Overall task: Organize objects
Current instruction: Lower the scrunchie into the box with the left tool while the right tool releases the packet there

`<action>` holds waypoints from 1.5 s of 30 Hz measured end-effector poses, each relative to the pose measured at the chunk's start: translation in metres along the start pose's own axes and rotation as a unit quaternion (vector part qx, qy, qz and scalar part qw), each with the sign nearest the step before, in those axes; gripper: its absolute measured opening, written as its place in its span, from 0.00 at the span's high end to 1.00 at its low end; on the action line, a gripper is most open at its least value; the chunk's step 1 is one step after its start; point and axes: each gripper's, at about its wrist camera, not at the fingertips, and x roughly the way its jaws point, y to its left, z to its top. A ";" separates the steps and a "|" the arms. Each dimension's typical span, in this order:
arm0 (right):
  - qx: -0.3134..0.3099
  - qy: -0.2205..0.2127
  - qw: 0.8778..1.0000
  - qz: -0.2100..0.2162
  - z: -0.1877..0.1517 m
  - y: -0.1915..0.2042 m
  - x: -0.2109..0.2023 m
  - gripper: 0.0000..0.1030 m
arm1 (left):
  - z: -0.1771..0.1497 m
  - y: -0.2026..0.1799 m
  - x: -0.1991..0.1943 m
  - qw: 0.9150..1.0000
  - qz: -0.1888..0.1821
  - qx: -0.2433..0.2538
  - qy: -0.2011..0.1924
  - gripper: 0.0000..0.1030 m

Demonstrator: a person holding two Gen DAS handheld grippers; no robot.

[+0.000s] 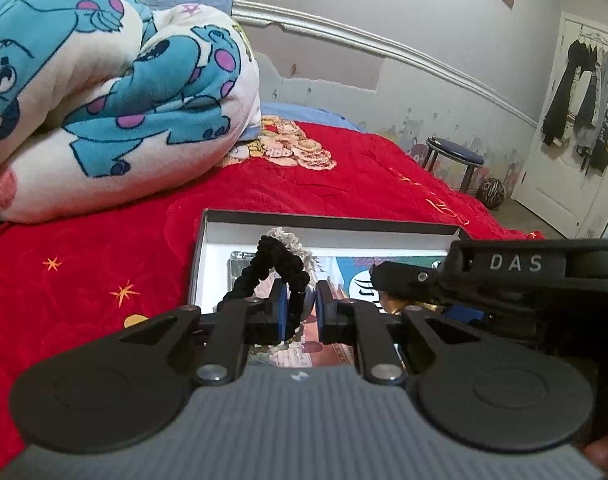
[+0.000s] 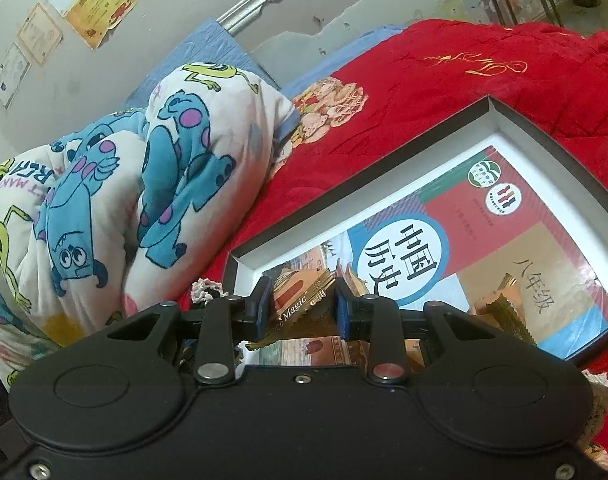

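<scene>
A shallow dark box with a white inside (image 1: 324, 222) (image 2: 564, 152) lies on the red bedspread and holds a colourful schoolbook (image 2: 484, 248). My left gripper (image 1: 299, 310) is over the box, shut on a black scrunchie (image 1: 271, 260) with a pale lace scrunchie (image 1: 291, 240) behind it. My right gripper (image 2: 304, 304) is shut on a gold snack packet (image 2: 304, 300) marked "Magic", held over the book. A second gold packet (image 2: 500, 304) lies on the book. The right gripper's body (image 1: 504, 276) shows at the right of the left wrist view.
A folded blue-monster blanket (image 1: 103, 92) (image 2: 123, 200) is piled on the bed left of the box. The red bedspread (image 1: 83, 264) surrounds the box. A blue stool (image 1: 456, 156) and a door hung with clothes (image 1: 576, 100) stand beyond the bed.
</scene>
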 end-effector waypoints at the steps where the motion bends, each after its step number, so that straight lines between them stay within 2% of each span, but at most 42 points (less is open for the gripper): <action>1: -0.001 0.001 1.000 -0.002 -0.001 0.000 0.000 0.70 | 0.000 0.000 0.001 1.000 0.000 -0.002 0.002 0.82; 8: -0.009 0.028 0.999 -0.016 -0.009 -0.001 0.007 0.70 | -0.005 0.001 0.005 1.000 0.000 0.000 0.022 0.82; 15: -0.024 0.037 0.999 -0.030 -0.015 0.002 0.012 0.70 | -0.009 0.002 0.010 0.999 0.004 0.001 0.036 0.82; 34: -0.018 0.051 0.998 -0.033 -0.015 0.002 0.016 0.70 | -0.010 0.000 0.011 0.999 0.007 -0.003 0.041 0.80; 39: -0.010 0.060 0.998 -0.022 -0.011 -0.002 0.014 0.70 | -0.009 0.002 0.010 0.999 0.007 -0.014 0.040 0.80; 45: -0.008 0.060 0.998 -0.032 -0.012 -0.003 0.017 0.70 | -0.008 0.003 0.009 0.999 0.007 -0.016 0.043 0.79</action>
